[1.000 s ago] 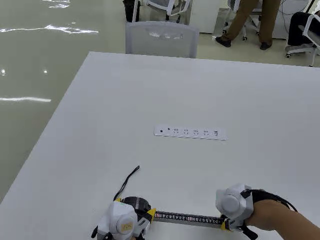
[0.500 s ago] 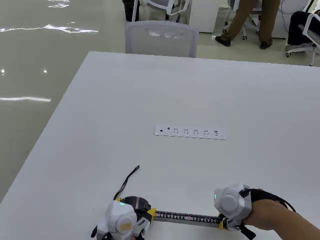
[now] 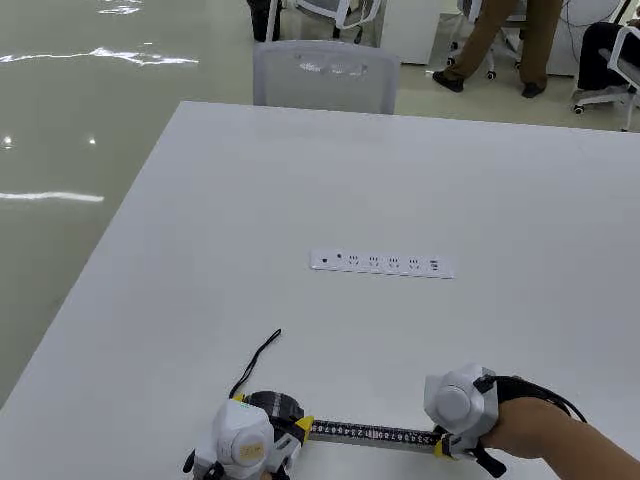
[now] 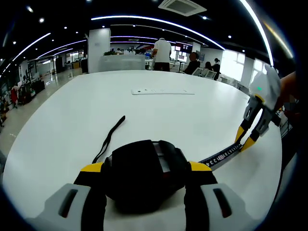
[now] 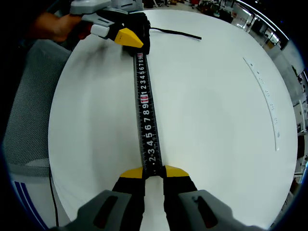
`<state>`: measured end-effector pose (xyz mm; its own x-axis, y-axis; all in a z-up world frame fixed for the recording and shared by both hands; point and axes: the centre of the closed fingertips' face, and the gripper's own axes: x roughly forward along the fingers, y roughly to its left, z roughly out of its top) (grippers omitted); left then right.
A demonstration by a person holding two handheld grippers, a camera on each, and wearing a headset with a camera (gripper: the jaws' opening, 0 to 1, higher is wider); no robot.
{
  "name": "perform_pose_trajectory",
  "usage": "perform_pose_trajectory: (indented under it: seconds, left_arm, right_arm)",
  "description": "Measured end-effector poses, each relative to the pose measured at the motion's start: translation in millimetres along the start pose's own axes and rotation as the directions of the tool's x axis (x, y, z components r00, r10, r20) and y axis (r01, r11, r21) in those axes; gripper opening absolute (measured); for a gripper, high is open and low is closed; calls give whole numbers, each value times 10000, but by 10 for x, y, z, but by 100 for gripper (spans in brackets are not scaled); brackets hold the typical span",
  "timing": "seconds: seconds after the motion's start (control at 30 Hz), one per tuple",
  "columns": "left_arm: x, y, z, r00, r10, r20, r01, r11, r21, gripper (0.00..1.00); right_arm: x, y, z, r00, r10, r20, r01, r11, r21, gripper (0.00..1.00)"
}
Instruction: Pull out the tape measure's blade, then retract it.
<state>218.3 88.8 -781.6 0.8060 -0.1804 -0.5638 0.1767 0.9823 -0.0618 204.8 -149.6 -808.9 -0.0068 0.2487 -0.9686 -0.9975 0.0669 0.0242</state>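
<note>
The black tape measure case [image 4: 144, 171] lies on the white table near its front edge, clamped between the yellow-tipped jaws of my left gripper [image 4: 145, 168]. The same case [image 3: 280, 408] shows in the head view beside the left gripper [image 3: 262, 440]. Its black blade with white numbers [image 5: 146, 115] runs out flat over the table to my right gripper [image 5: 154, 172], which is shut on the blade's end. In the head view the blade [image 3: 370, 434] spans between both grippers, the right gripper [image 3: 447, 446] at its right end. A black wrist strap [image 3: 255, 362] trails from the case.
A white power strip [image 3: 382, 264] lies mid-table, beyond the grippers. A grey chair [image 3: 325, 75] stands at the table's far edge, with people and office chairs further back. The table's front edge runs close under both grippers.
The right gripper has crept a little to the left with the blade's end, so the drawn-out blade is slightly shorter. The left gripper and case have stayed put.
</note>
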Motion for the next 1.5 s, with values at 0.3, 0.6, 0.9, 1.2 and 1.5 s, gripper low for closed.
perform_pose_trajectory:
  seconds: [0.3,0.6,0.9,1.2,1.5]
  left_arm:
    - [52,23,-36,10000,-29,-3,29,10000,23,62]
    - [56,27,-42,10000,-50,-18,50,10000,43,62]
    - [46,16,-35,10000,-48,-25,48,10000,48,62]
    - [24,10,-32,10000,-67,-46,68,10000,33,62]
    - [26,4,-30,9999,-105,-67,106,9999,45,62]
  right_arm:
    - [4,-1,41,10000,7,29,-7,10000,-14,13]
    - [23,-9,111,9999,12,111,-12,10000,-18,13]
    - [82,-30,153,9999,16,165,-16,10000,-24,13]
    - [79,-1,228,9997,44,245,-43,10000,-66,13]
    - [96,-11,304,9995,83,305,-80,9999,-98,13]
